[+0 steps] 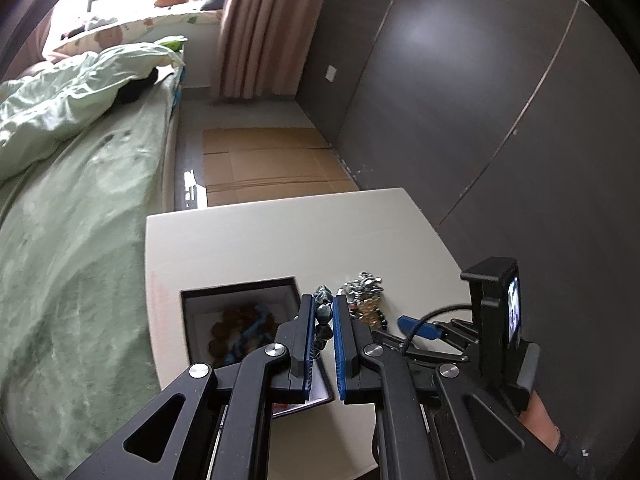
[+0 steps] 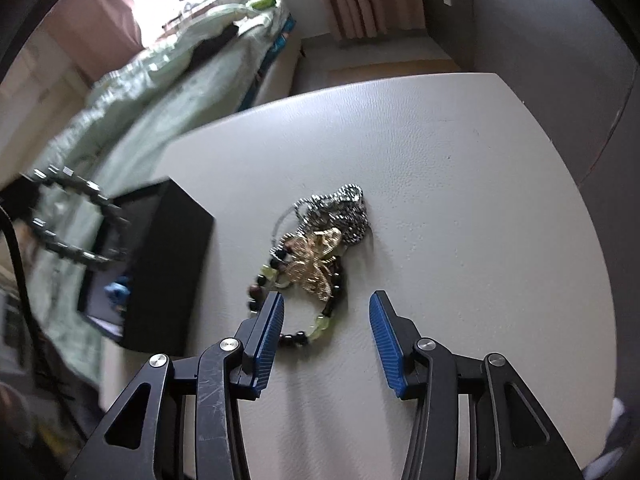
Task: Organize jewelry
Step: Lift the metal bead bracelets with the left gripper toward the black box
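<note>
A bracelet (image 1: 323, 316) is clenched between the left gripper (image 1: 322, 304) jaws, above the box (image 2: 168, 264). The right gripper (image 2: 326, 312) jaws are spread before the jewelry pile (image 2: 320, 248) mid-desk (image 2: 460, 200).

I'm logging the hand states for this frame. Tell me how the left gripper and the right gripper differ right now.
The left gripper is shut on a dark beaded bracelet, while the right gripper is open and holds nothing. The left gripper carries its bracelet beside the open black box; the right gripper is held low over the jewelry pile on the white table, its fingers either side of the green and black bead strand. Both have black arms with blue ribbed pads.
</note>
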Demonstrator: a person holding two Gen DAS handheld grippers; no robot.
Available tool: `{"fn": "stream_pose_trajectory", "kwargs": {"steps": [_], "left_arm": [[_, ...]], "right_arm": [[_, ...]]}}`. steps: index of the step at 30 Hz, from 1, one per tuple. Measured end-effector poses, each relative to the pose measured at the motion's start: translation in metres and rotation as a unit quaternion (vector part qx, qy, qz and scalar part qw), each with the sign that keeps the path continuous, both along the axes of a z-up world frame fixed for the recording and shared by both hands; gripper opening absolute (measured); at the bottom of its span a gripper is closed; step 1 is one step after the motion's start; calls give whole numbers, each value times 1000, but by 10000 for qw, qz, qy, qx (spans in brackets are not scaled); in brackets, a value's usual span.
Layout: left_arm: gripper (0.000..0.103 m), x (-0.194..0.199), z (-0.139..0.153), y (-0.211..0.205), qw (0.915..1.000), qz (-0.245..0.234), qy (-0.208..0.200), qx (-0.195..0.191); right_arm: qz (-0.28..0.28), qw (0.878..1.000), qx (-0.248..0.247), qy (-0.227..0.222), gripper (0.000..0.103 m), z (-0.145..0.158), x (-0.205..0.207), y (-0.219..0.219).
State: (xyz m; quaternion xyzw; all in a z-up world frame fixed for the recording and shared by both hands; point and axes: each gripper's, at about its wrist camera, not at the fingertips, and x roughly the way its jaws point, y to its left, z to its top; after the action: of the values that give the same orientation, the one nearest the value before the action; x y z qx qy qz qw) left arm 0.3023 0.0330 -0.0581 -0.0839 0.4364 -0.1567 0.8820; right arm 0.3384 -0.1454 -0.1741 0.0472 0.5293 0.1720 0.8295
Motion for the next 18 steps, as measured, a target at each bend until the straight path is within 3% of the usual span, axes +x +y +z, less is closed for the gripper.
{"fn": "stream_pose_trajectory", "kwargs": {"steps": [2, 7, 14, 18], "left_arm": [[9, -1, -2, 6, 10000, 60, 13, -36], [9, -4, -9, 15, 9999, 133, 55, -93], [9, -6, -23, 20, 9995, 254, 172, -69], [10, -5, -29, 24, 9988, 259, 319, -269]], "right_arm": [[66, 9995, -286, -124, 41, 1, -2, 5], [127, 9961, -836, -245, 9, 1, -5, 1], [95, 9965, -805, -187, 9, 2, -10, -16], [-6, 9993, -329, -195, 9, 10, -15, -31]]}}
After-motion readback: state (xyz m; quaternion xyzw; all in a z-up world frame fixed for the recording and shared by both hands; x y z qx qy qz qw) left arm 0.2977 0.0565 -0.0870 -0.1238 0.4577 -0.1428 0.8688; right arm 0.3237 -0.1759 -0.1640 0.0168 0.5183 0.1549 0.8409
